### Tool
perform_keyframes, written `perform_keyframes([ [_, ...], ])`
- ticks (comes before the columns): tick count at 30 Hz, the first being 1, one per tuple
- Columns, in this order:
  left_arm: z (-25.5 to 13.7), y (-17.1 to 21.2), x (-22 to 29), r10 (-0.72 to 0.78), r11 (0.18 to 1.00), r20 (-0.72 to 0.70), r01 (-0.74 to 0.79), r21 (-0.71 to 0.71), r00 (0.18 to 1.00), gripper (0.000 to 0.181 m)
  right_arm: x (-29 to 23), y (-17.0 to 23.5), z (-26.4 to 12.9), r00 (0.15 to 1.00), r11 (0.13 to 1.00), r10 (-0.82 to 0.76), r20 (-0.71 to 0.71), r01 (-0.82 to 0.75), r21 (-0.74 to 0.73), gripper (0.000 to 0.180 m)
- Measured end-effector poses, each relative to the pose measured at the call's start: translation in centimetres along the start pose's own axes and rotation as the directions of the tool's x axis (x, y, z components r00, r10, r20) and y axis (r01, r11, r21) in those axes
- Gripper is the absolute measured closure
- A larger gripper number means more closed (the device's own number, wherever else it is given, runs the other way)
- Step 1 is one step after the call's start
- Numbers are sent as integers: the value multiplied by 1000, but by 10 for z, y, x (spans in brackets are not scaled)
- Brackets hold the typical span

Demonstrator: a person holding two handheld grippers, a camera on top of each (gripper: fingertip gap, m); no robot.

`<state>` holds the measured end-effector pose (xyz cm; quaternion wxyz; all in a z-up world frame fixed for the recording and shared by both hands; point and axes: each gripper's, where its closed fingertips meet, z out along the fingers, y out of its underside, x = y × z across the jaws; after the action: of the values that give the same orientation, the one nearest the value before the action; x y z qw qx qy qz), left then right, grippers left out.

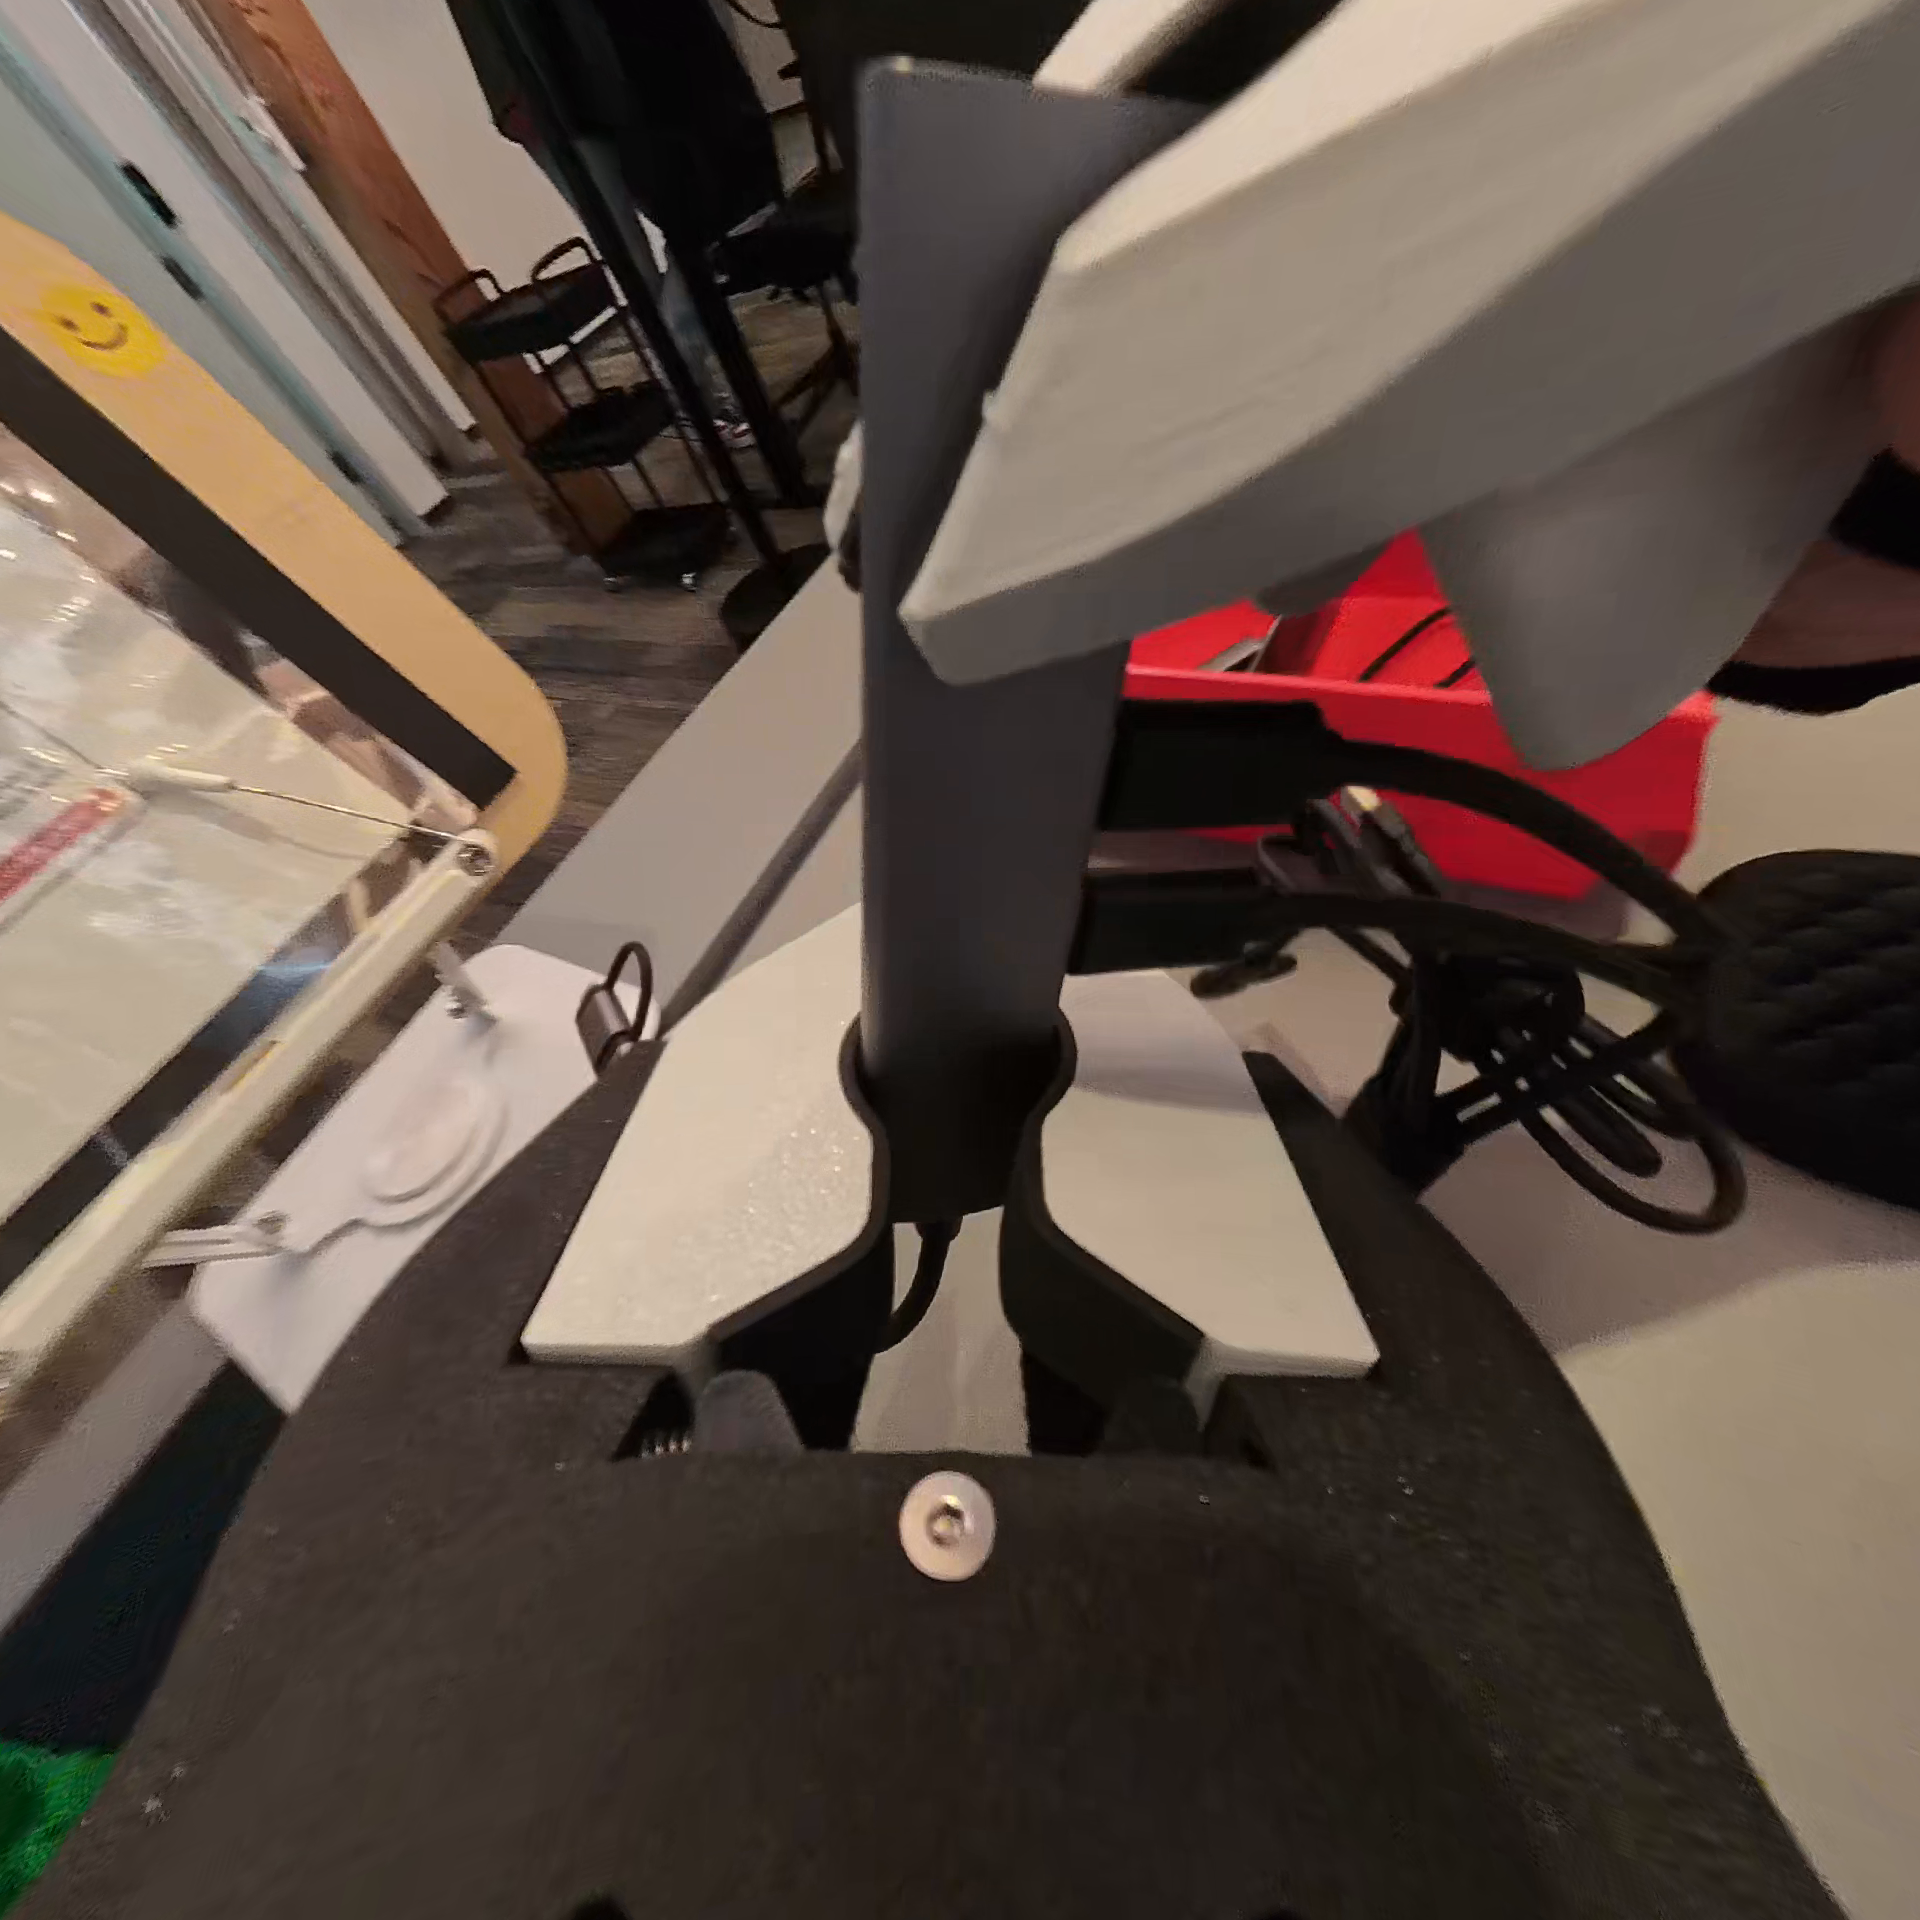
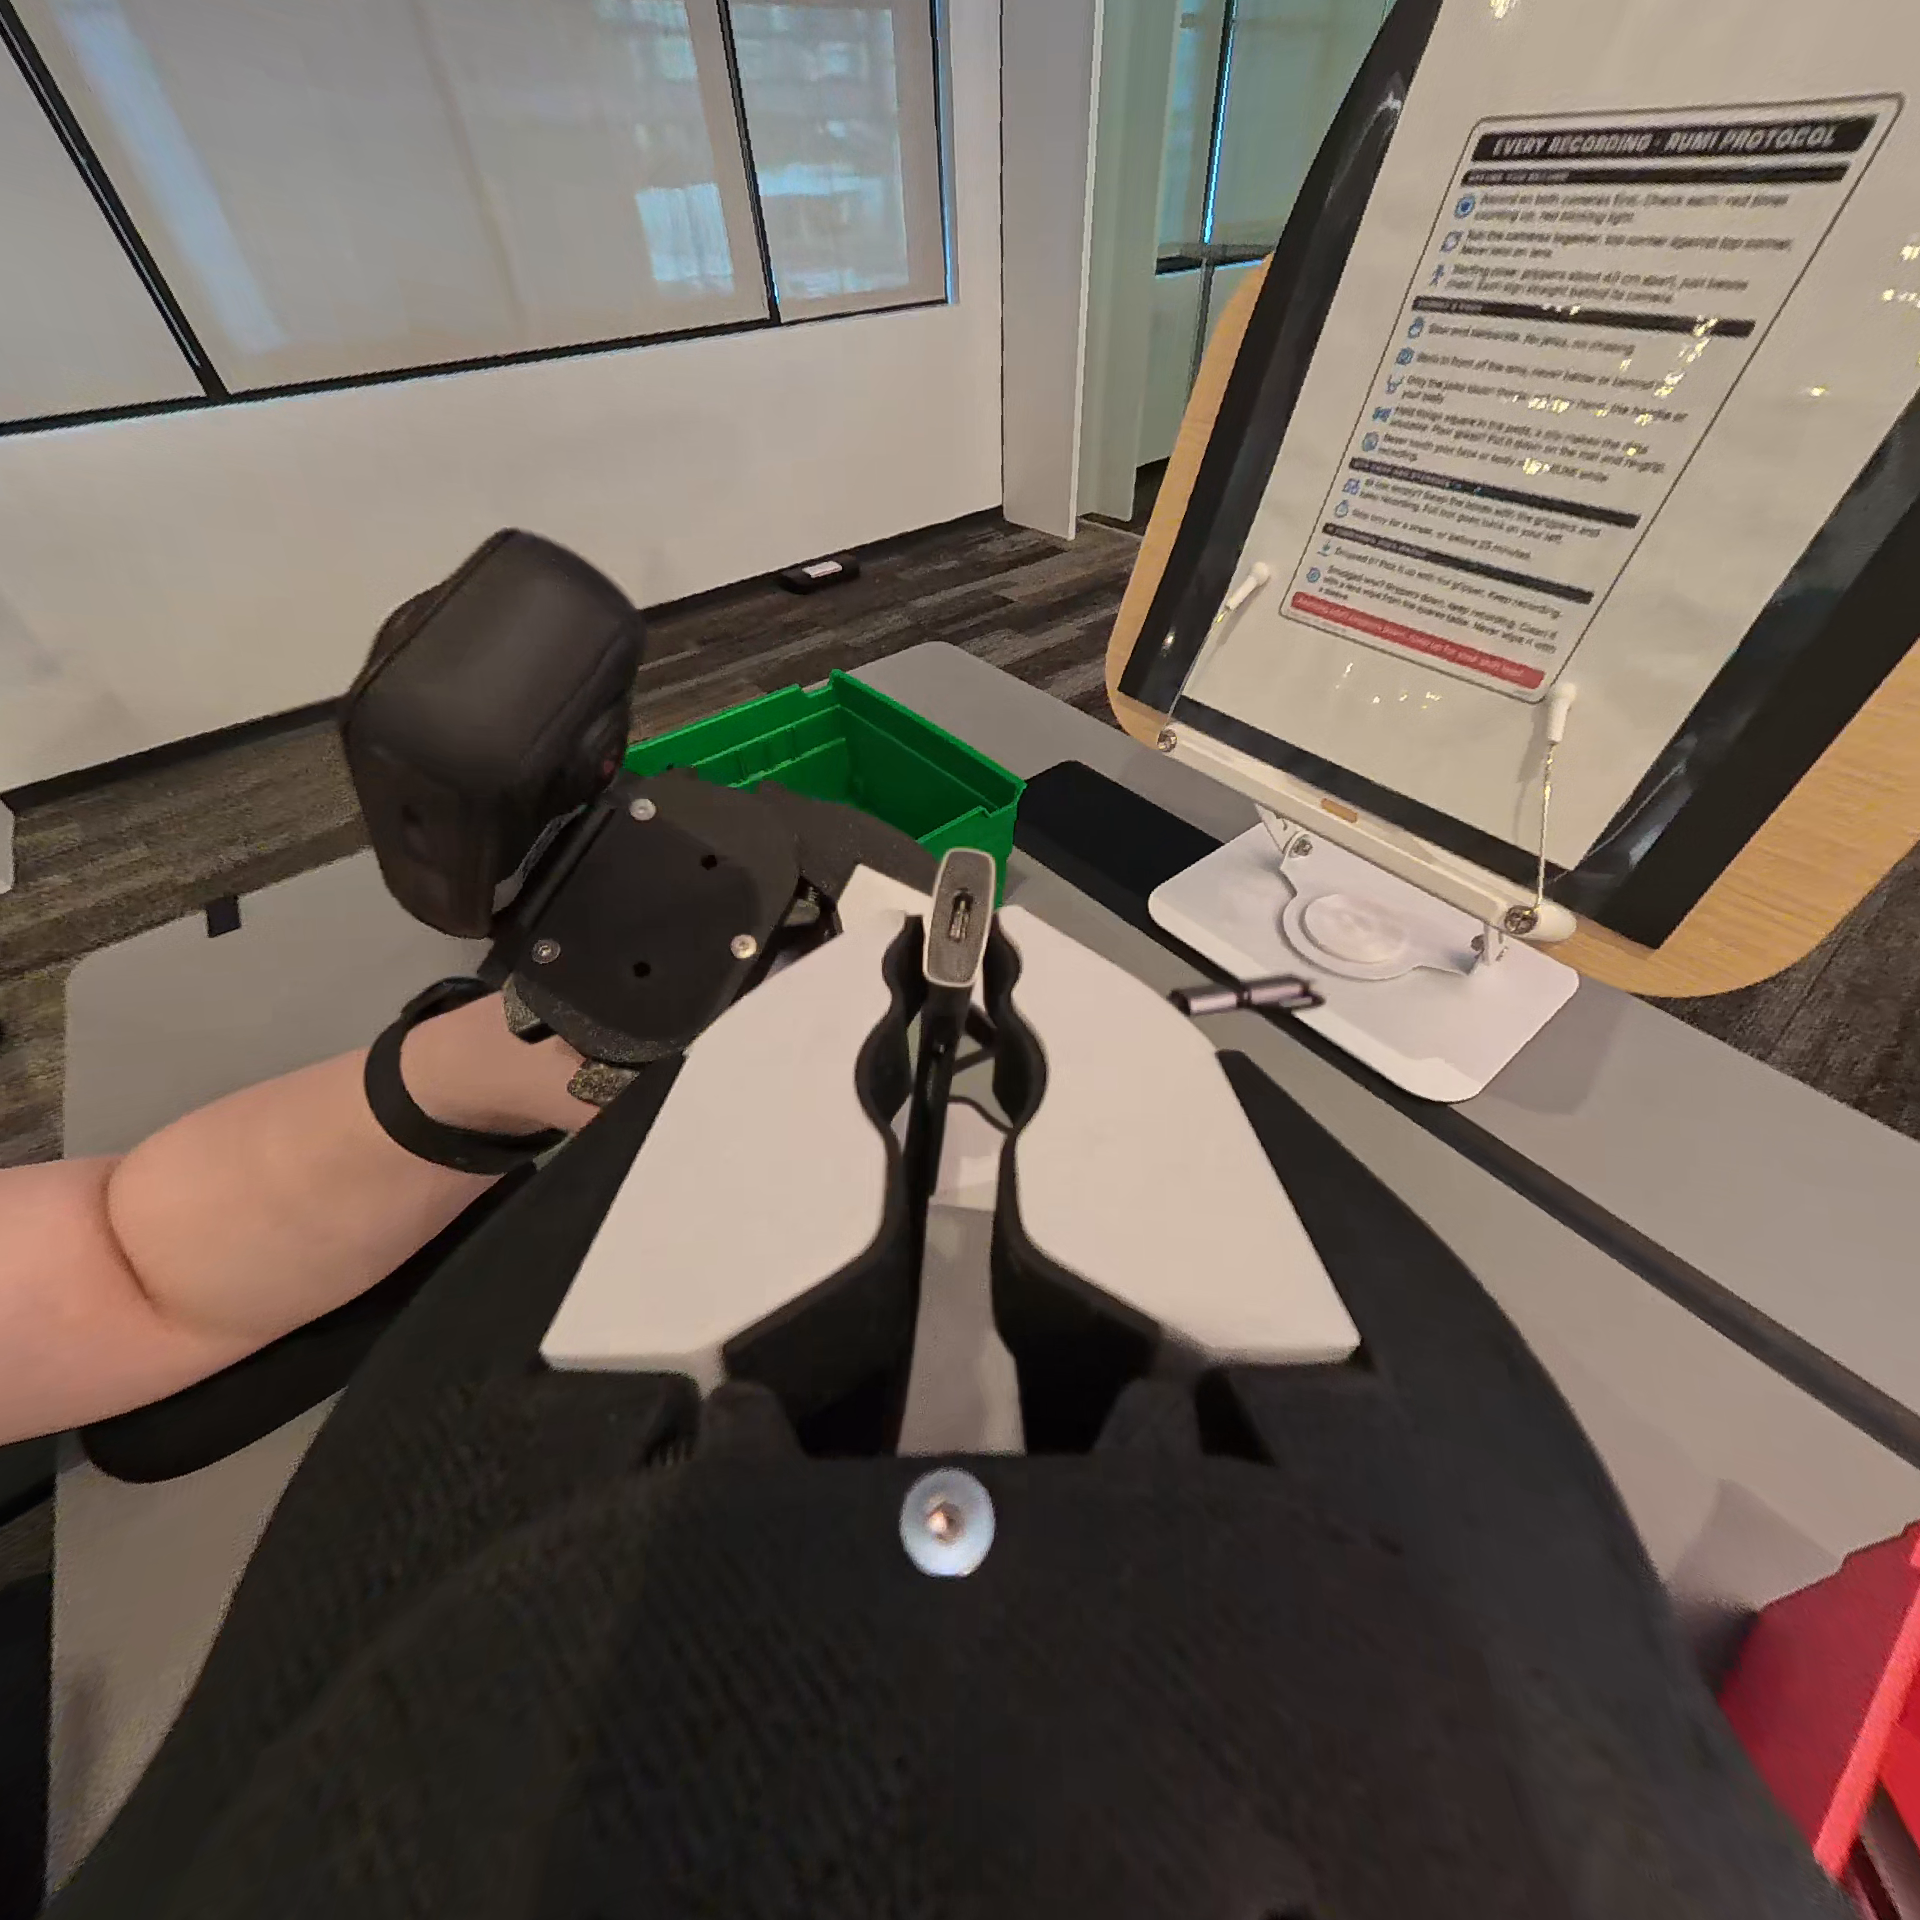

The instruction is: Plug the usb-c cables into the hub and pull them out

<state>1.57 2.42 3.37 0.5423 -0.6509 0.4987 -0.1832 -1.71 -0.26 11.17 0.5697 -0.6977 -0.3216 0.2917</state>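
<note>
- Left gripper (image 1: 951, 1122): closed narrowly on the hub (image 1: 977, 623), a slim dark grey slab held upright by its lower end, the rest standing free above the fingers.
- Right gripper (image 2: 951, 997): closed to a thin gap on the same hub, seen end-on in the right wrist view, its metal end face with one port slot standing clear of the fingertips; it is unclear how firmly these fingers bear on it.
- Hub, handling: judged light and rigid, with a smooth casing that may slip or twist under push; best held low across its flat faces, leaving the port end bare.
- Hub lead (image 1: 914, 1288): one thin black cord, hanging slack between the left fingers.
- Usb-c cables (image 1: 1558, 1049): a loose black tangle on the table (image 1: 1714, 1507), well apart from the hub, in front of the red bin (image 1: 1455, 748). Judged limp along the cord and stiff only at the plug, so take each at the plug body. Exact count cannot be told; several strands.
- Small grey adapter (image 2: 1242, 1000): one, lying on the white stand base (image 2: 1434, 1029).
- Green bin (image 2: 862, 758): one.
- Sign board (image 2: 1507, 416): one.
- Grippers: two. Hubs: one.
</note>
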Motion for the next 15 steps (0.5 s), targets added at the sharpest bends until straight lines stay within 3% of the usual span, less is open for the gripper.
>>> perform_keyframes([
  [1,1,-2,3,-32,999,-29,32,8,999,163,1,-2,0,1000,1000,-10,-7,10,13,168],
  [5,0,-11,12,-84,995,-104,88,37,991,162,6,-6,-6,999,999,-31,-41,32,27,167],
  [9,-4,-18,11,-58,995,-76,64,70,995,162,6,-11,-11,999,999,-33,-23,34,43,165],
  [12,-8,-22,7,-48,994,-40,51,92,998,162,-4,-16,-10,997,994,-80,7,79,75,154],
  [15,-9,-22,5,-30,995,-30,33,96,999,160,-12,-19,-9,992,987,-127,-4,127,94,164],
])
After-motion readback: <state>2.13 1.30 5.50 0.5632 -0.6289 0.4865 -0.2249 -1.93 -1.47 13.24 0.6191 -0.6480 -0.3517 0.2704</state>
